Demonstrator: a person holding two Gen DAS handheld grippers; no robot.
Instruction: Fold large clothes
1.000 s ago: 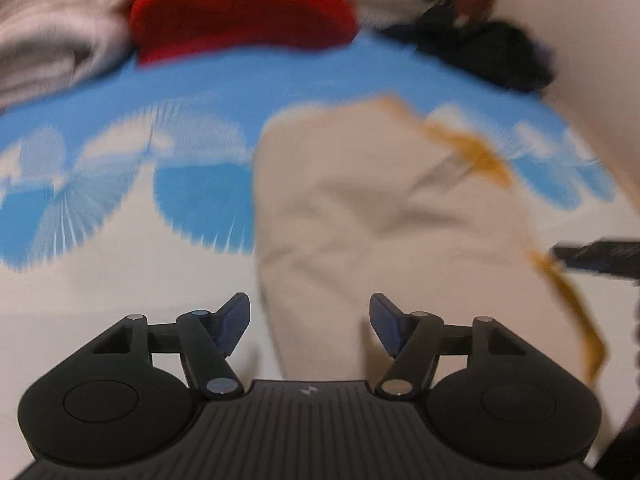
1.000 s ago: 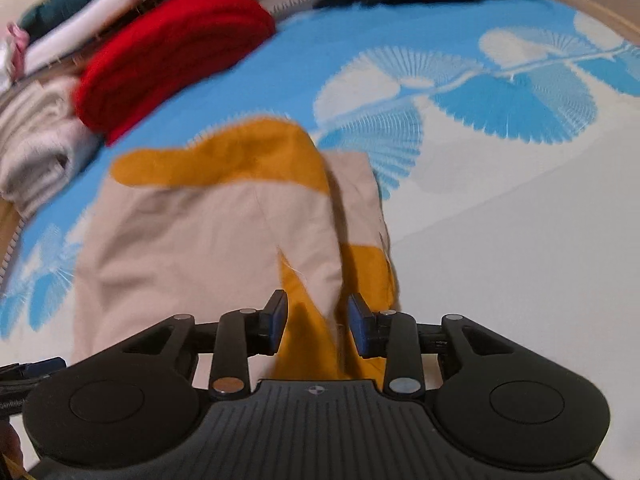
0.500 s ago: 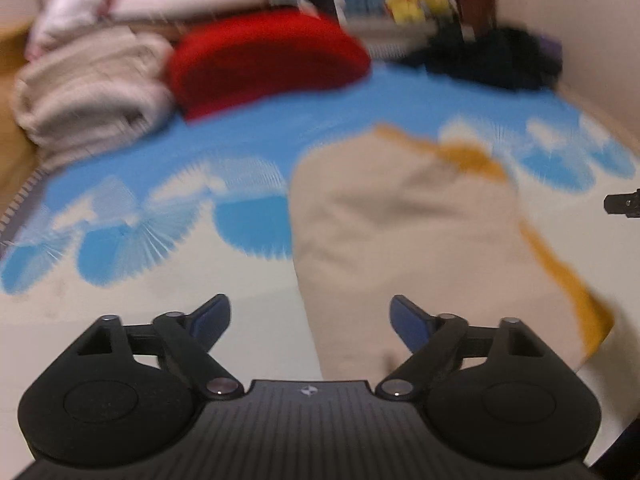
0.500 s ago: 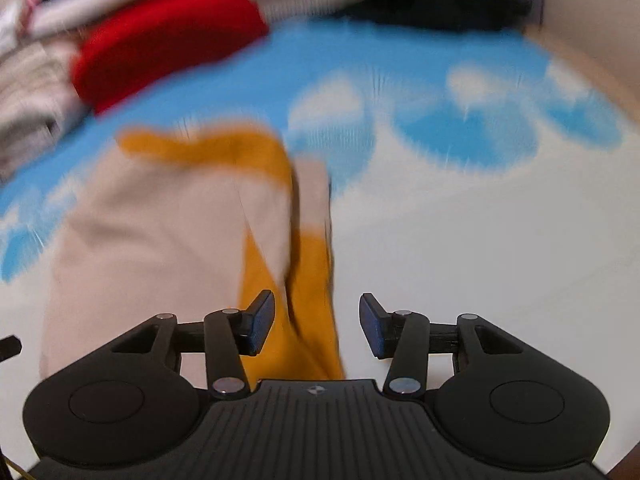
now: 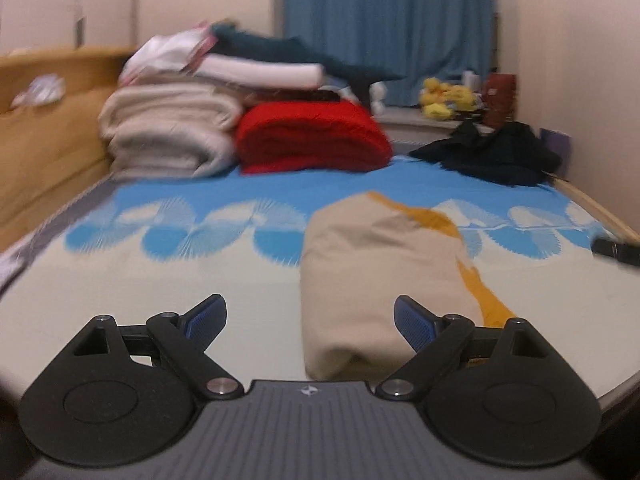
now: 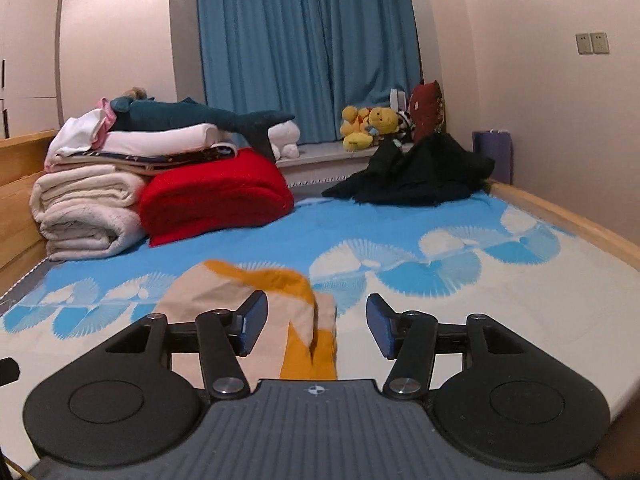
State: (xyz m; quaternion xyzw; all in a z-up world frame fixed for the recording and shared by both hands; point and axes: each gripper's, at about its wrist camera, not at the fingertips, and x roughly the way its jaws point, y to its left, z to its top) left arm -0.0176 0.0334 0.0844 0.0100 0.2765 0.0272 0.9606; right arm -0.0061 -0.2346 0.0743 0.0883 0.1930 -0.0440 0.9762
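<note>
Both grippers lifted off folded garment (image 5: 372, 264).

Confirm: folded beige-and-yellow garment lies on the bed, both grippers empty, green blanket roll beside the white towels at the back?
Not quite. The blanket roll is red, as the right wrist view shows. The rest holds: garment on the bed, left gripper and right gripper empty, towels beside it.

Black left gripper (image 5: 307, 318) and right gripper (image 6: 313, 323), blue-padded fingers (image 5: 412, 320), silver screws.

I see open bed (image 6: 500, 304) right of the folded garment (image 5: 372, 280); stacked blankets (image 6: 88, 208) and dark clothes (image 6: 416, 176) block the far end.
</note>
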